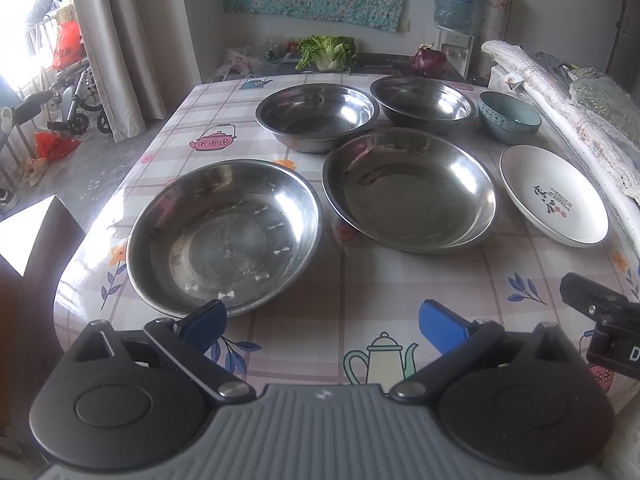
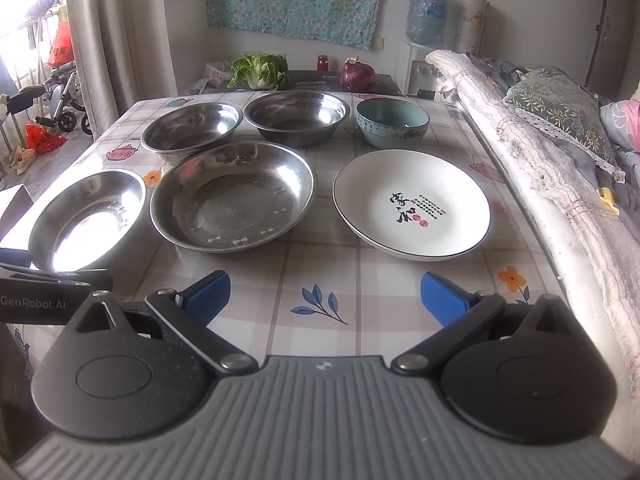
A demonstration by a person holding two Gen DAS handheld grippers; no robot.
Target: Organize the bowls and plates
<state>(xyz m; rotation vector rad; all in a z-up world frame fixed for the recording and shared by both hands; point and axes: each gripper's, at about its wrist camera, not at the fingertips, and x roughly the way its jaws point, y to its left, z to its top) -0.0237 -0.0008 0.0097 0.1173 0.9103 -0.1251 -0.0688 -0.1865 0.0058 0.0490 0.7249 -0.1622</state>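
While both claws hang spread and empty over the near edge of the counter [image 2: 320, 280], the dishes lie ahead of them: left claw [image 1: 324, 326] just short of the nearest steel basin [image 1: 224, 232], right claw [image 2: 325, 296] a little short of the white plate [image 2: 412, 204]. Second steel basin [image 2: 234, 200] between those two; two steel bowls [image 2: 192, 130] [image 2: 296, 116] and a blue ceramic bowl [image 2: 392, 122] in the far row. Counter cover: checked cloth, teapot and flower print. Beyond: cabbage [image 2: 260, 70], red onion [image 2: 357, 74], water dispenser [image 2: 426, 16], curtain [image 1: 116, 48]. Right view alone shows bedding [image 2: 560, 112] alongside the counter.
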